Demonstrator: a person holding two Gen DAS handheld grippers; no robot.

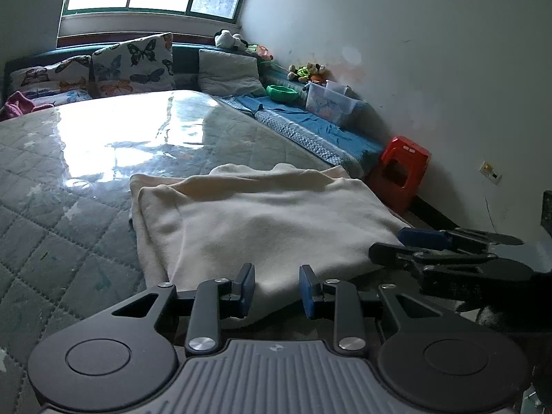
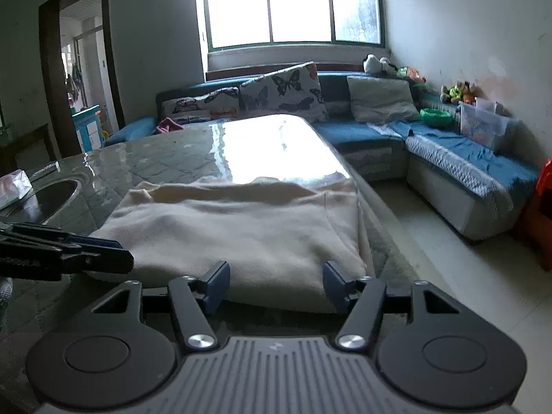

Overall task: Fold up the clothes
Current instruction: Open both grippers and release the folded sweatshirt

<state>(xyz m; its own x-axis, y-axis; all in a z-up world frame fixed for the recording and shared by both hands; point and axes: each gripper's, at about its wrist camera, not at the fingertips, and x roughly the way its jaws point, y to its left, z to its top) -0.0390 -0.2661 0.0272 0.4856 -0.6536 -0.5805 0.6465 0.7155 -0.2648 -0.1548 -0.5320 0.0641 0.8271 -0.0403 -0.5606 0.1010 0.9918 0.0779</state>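
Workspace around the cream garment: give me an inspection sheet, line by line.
Surface: quilted table under glossy clear cover, strong window glare.
Job's things: cream garment lying folded at the near edge.
Clutter: metal bowl and tissue pack at the table's left.
Grippers: left gripper and right gripper both open, at the garment's near hem, gripping nothing.
Cables: nothing seen.
Surroundings: blue corner sofa, butterfly cushions, red stool, plastic bin.
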